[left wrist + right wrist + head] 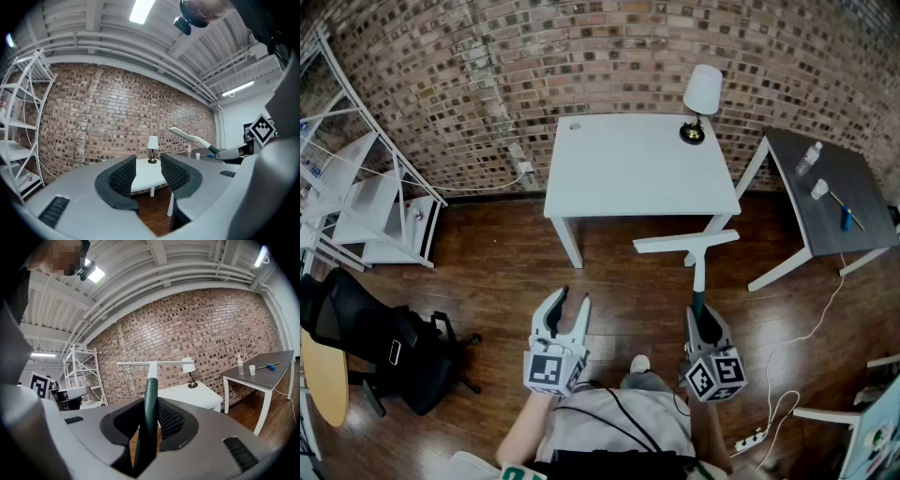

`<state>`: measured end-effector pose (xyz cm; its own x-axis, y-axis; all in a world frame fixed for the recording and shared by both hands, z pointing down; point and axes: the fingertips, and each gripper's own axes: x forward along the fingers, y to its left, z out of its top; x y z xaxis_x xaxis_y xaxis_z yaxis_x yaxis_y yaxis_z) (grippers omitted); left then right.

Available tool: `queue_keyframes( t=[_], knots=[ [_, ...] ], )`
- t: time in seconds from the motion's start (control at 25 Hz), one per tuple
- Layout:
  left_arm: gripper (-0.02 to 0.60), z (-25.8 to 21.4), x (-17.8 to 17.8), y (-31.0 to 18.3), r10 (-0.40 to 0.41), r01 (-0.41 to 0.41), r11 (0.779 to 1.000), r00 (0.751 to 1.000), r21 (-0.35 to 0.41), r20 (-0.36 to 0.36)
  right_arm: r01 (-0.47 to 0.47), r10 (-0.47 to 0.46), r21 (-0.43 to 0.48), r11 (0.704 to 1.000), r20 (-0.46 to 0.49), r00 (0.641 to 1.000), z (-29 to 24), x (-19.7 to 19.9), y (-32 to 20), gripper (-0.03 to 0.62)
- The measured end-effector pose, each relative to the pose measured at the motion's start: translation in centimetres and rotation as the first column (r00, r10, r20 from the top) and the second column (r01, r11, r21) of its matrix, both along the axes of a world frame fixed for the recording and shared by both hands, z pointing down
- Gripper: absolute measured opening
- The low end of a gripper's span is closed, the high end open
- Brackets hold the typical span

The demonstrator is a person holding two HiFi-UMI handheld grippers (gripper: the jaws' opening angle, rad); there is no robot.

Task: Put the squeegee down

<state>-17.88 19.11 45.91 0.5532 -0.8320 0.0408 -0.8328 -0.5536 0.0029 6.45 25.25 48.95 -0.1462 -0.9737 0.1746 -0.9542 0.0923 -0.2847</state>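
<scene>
My right gripper [700,319] is shut on the dark green handle of the squeegee [697,267]. Its white stem and white crossbar blade [685,241] reach forward over the wood floor, in front of the white table [609,178]. In the right gripper view the squeegee handle [149,401] runs up between the pads [169,419] to the blade [154,363]. My left gripper [570,305] hangs open over the floor, left of the squeegee, with nothing between its jaws. In the left gripper view the pads [123,176] frame the white table [146,174], and the squeegee [193,138] shows at right.
A white lamp [701,98] stands on the white table's back right corner. A grey table [834,202] with a bottle, a cup and a blue tool is at right. White shelves [366,192] and a black office chair [389,352] stand at left. A power strip [750,439] lies on the floor.
</scene>
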Motion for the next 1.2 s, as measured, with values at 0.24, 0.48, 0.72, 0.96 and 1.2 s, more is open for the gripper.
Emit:
queue_keyframes(
  t=[0.24, 0.48, 0.72, 0.96, 1.2],
  knots=[
    [0.156, -1.2, 5.8, -3.8, -0.037, 0.037, 0.999, 0.999, -0.013, 0.006, 0.058, -0.058, -0.053, 0.997, 0.010, 0.998, 1.4, 6.0, -5.6, 0.106],
    [0.156, 0.4, 7.4, -10.3, -0.044, 0.043, 0.998, 0.999, -0.047, -0.023, 0.071, -0.069, -0.077, 0.994, 0.030, 0.997, 3.7, 6.5, -12.5, 0.107],
    [0.156, 3.2, 8.7, -20.9, 0.023, -0.025, 0.999, 0.998, -0.030, -0.061, 0.066, -0.065, -0.128, 0.990, 0.012, 0.998, 5.9, 4.8, -20.6, 0.107],
    [0.156, 2.5, 10.5, -30.8, 0.114, -0.115, 0.993, 0.986, 0.000, -0.123, -0.018, 0.007, -0.146, 0.989, -0.074, 0.997, 4.9, 6.0, -29.1, 0.107],
    [0.156, 1.0, 12.5, -36.0, 0.158, -0.166, 0.985, 0.979, -0.051, -0.127, -0.026, 0.011, -0.174, 0.984, -0.088, 0.996, 6.9, 6.2, -36.8, 0.107]
  ],
)
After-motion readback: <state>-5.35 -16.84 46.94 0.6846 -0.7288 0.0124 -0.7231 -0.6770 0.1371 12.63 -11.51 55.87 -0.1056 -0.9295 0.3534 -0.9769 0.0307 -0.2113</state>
